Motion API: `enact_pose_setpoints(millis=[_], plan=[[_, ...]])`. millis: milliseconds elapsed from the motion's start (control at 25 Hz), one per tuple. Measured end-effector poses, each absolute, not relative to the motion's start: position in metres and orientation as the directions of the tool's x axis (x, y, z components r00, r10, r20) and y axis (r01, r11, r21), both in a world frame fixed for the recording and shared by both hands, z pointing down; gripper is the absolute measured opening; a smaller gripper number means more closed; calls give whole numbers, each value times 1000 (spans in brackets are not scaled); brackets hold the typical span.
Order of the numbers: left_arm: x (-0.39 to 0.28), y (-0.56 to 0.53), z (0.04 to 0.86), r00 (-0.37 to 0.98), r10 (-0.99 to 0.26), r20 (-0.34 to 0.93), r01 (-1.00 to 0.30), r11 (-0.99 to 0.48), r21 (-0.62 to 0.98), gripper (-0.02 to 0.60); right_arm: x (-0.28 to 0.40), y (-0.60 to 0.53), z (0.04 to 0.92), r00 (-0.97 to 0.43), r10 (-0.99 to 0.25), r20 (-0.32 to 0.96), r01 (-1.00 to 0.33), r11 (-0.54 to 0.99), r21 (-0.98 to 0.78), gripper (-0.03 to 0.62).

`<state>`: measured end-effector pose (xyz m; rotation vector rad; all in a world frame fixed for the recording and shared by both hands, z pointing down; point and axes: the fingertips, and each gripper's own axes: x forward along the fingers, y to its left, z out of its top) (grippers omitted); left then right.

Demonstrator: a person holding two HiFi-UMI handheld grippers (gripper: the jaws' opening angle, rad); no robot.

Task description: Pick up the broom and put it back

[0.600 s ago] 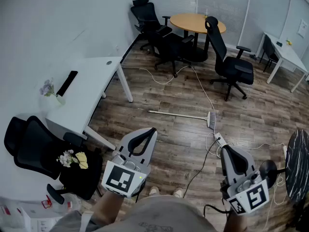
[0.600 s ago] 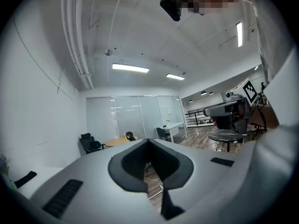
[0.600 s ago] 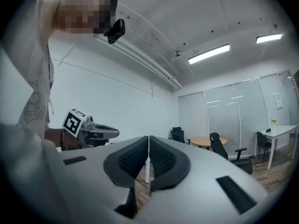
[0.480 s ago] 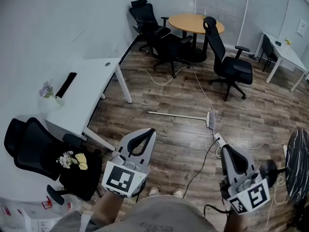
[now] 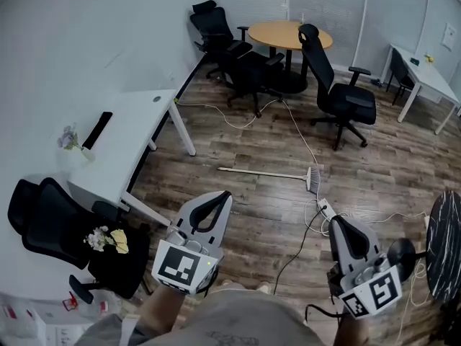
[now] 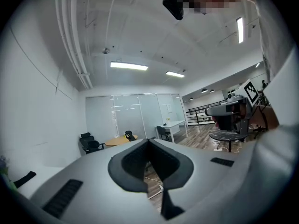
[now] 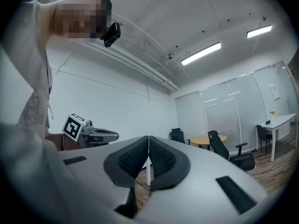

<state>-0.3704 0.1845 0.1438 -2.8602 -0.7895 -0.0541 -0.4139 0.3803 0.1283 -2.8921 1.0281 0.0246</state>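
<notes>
Here, left gripper (image 5: 218,197) level, right gripper (image 5: 339,223) level

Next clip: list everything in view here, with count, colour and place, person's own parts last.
broom: one, pale handle, lying flat on the wood floor, mid-room.
desk: one, white, left side; bears a black slab and a small flower vase.
round table: one, wooden, far end.
office chairs: black; three by the round table, one at lower left with flowers on its seat.
side table: one, white, far right.
marbled table: one, black, right edge.
cables: white and black, across the floor.
left gripper: grey, shut, empty.
right gripper: grey, shut, empty.
</notes>
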Motion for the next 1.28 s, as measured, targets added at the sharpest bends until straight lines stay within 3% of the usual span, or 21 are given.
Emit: enact_pose_setpoints(millis=[200, 240, 280, 400, 840, 1280], plan=[[-370, 207, 143, 855, 513, 77, 516, -826, -225, 15, -412, 403, 133, 796, -601, -75, -606, -791, -85, 32], [-369, 210, 144, 855, 513, 75, 515, -825, -231, 15, -411, 407, 134, 801, -594, -80, -599, -795, -93, 59], [-369, 213, 146, 856, 511, 74, 514, -828, -226, 15, -409, 410, 136, 804, -589, -81, -595, -798, -97, 133], [-367, 218, 155, 858, 507, 84, 512, -834, -206, 15, -405, 418, 143, 808, -585, -74, -590, -802, -95, 174], [-308, 216, 198, 861, 501, 88, 508, -842, -183, 15, -348, 418, 192, 802, -598, -21, -597, -798, -78, 179], [-177, 177, 221, 862, 484, 150, 503, -853, -136, 15, -207, 382, 214, 777, -624, 82, -617, -781, -96, 178]])
